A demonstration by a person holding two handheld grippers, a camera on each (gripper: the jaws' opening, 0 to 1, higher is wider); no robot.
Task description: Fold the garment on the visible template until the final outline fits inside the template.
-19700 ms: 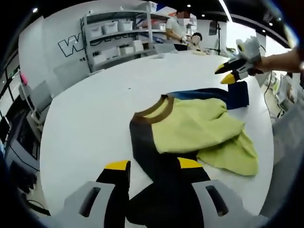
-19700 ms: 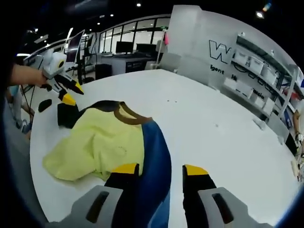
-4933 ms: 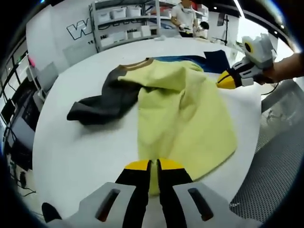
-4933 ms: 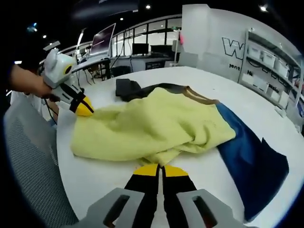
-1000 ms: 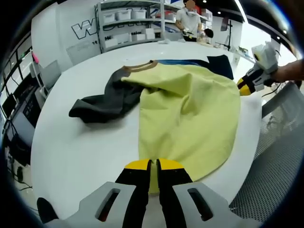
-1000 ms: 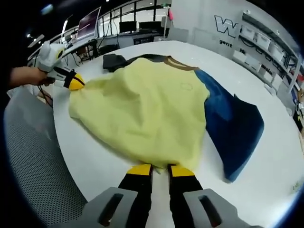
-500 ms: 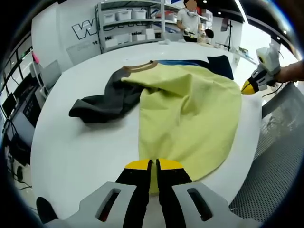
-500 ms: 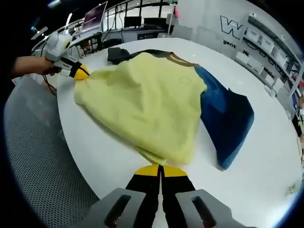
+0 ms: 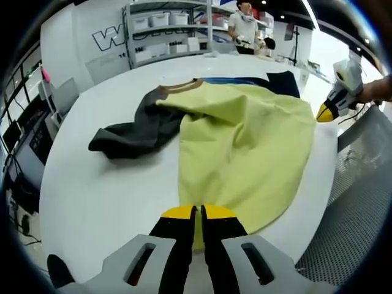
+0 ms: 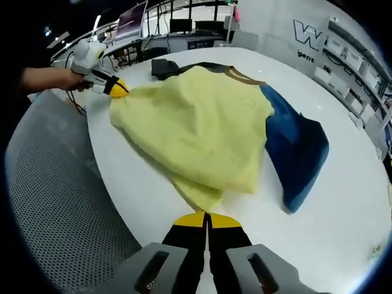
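Note:
A sweatshirt lies spread on the white round table (image 9: 104,196). It has a yellow-green body (image 9: 245,147), a brown collar (image 9: 179,86), a dark grey sleeve (image 9: 131,131) and a blue sleeve (image 9: 272,81). My left gripper (image 9: 196,214) is shut on one corner of the yellow hem near the table's edge. My right gripper (image 10: 206,218) is shut on the other hem corner, and the hem is stretched between the two. From the right gripper view, the body (image 10: 202,122), blue sleeve (image 10: 297,150) and left gripper (image 10: 117,87) are in sight. The right gripper (image 9: 324,112) enters the left gripper view at the right.
A grey mesh chair (image 10: 55,202) stands close against the table's edge under the hem, also seen as a mesh seat (image 9: 361,208). Shelves with bins (image 9: 165,37) and people (image 9: 242,21) are far behind. Desks with monitors (image 10: 138,21) stand beyond the left gripper.
The right gripper's jaws have gone from slightly apart to shut on the hem corner and drawn it outward, so the hem is wider and tauter. The left gripper has stayed put.

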